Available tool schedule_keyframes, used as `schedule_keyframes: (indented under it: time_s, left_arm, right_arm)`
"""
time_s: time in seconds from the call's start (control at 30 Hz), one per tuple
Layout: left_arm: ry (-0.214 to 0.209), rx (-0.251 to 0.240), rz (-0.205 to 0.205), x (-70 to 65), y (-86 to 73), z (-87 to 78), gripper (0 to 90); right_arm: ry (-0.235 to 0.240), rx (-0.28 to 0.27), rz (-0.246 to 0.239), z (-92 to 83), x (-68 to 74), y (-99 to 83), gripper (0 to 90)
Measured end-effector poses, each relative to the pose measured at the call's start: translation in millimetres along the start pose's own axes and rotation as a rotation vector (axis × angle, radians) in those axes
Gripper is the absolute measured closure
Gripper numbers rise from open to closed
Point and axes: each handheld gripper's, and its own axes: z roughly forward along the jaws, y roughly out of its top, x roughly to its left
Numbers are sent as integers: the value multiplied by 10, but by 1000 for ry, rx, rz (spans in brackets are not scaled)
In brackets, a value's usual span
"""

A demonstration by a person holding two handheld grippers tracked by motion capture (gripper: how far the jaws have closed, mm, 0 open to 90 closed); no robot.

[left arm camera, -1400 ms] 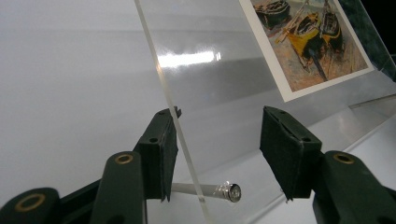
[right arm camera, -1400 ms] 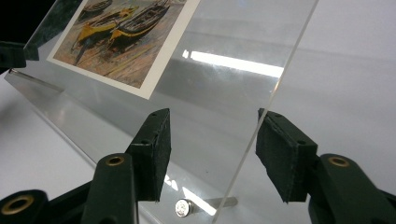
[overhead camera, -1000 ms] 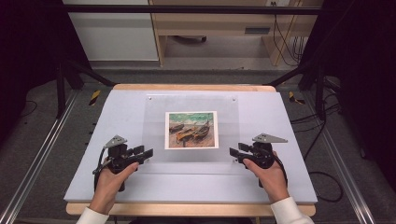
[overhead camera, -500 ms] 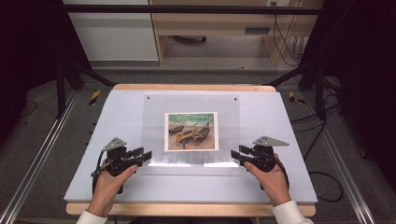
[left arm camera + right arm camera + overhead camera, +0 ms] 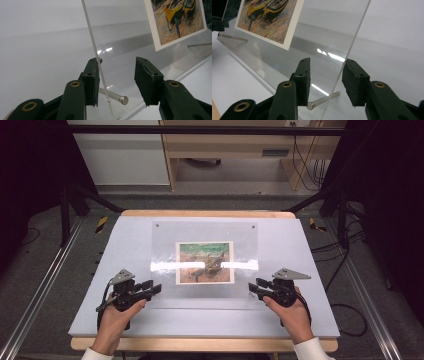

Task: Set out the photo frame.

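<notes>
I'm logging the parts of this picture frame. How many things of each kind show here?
Clear panel: 1
Boat picture: 1
Metal pins: 2 (one, one)
Grippers: 2 (left, right)
Total: 6

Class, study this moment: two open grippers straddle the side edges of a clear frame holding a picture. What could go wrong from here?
1. The left gripper has the acrylic panel's thin edge right beside one pad, so closing may catch it off-centre and let it slip.
2. The right gripper sits near a metal standoff pin; closing might bump it.
</notes>
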Motion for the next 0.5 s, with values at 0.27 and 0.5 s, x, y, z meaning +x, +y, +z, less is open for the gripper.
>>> schedule_keyframes:
  time_s: [0.27, 0.5]
  left_arm:
    - [4, 4, 14, -11, -10, -14, 557]
    - [9, 6, 23, -24, -23, -25, 563]
  right_arm:
    - [2, 0, -1, -19, 4, -16, 611]
    - [1, 0, 0, -34, 9, -30, 623]
